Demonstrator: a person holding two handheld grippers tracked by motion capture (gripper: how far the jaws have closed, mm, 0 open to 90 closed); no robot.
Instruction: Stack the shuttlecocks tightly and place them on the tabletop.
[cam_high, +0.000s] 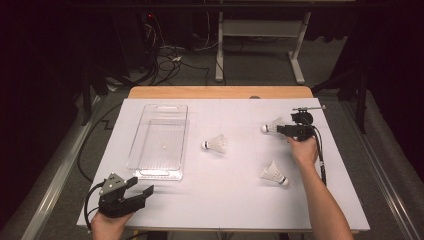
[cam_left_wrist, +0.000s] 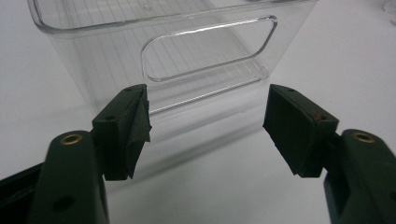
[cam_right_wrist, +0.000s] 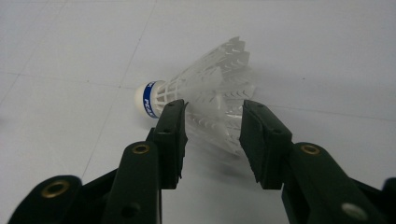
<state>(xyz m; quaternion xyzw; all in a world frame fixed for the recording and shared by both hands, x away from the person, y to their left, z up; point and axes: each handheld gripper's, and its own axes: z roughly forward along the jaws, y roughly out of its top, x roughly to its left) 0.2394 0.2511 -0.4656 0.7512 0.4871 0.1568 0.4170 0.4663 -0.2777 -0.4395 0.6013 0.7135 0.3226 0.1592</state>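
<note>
Clear plastic, the bin (cam_high: 159, 141) at the table's left holds no shuttlecock, so the collecting looks barely begun. Below it the left gripper (cam_high: 142, 188) rests, jaws wide apart around nothing. Farther right, one shuttlecock (cam_high: 215, 144) lies mid-table and another (cam_high: 274, 173) nearer the person. At far right, the right gripper (cam_right_wrist: 213, 135) straddles the third shuttlecock (cam_right_wrist: 205, 98), jaws partly closed about its skirt; whether they pinch yet I cannot tell.
</note>
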